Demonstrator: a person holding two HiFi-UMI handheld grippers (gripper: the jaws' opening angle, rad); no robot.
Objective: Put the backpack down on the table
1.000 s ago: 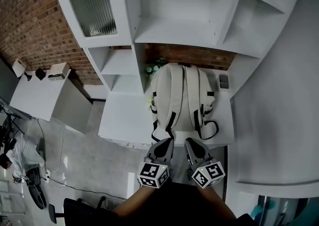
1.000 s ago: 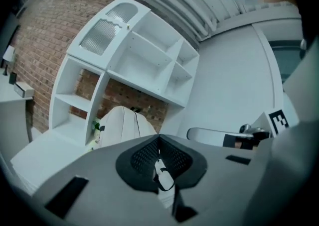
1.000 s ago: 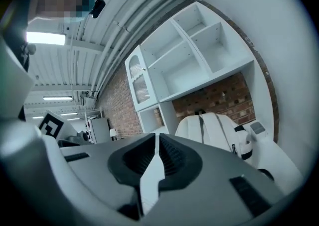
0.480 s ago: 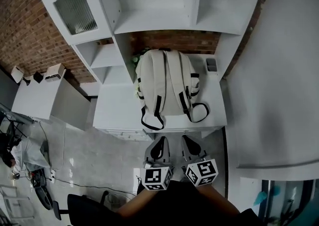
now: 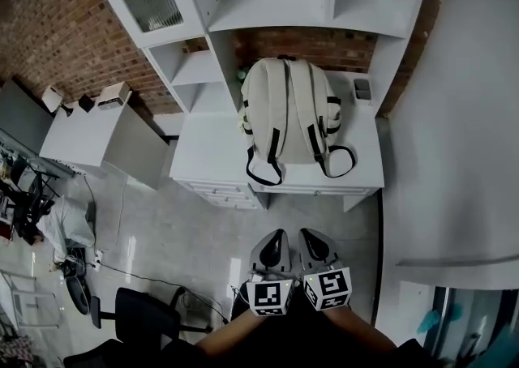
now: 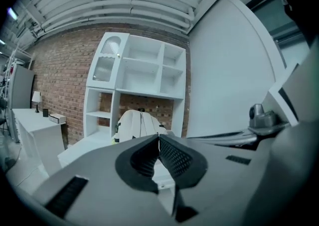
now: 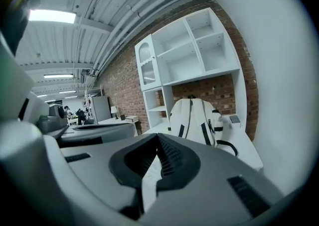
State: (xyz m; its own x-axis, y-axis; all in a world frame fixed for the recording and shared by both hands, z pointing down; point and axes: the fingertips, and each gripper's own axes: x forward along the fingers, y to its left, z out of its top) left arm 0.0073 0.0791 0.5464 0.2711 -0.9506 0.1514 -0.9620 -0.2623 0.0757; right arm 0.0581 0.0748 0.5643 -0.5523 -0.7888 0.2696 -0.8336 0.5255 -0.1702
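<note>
Left gripper (image 5: pixel 274 238) and right gripper (image 5: pixel 313 237) sit at the near edge in head view, well apart from the backpack (image 5: pixel 290 111) resting on the far table (image 5: pixel 203 165). Both gripper views show jaws together, empty. Placement looks done; the next move is simply to keep clear.

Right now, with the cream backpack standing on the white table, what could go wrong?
1. The cream fabric backpack stands upright against the red brick wall; it might slump forward.
2. Its black strap loops lie at the front edge of the white table and could snag someone passing, dragging it off.
</note>
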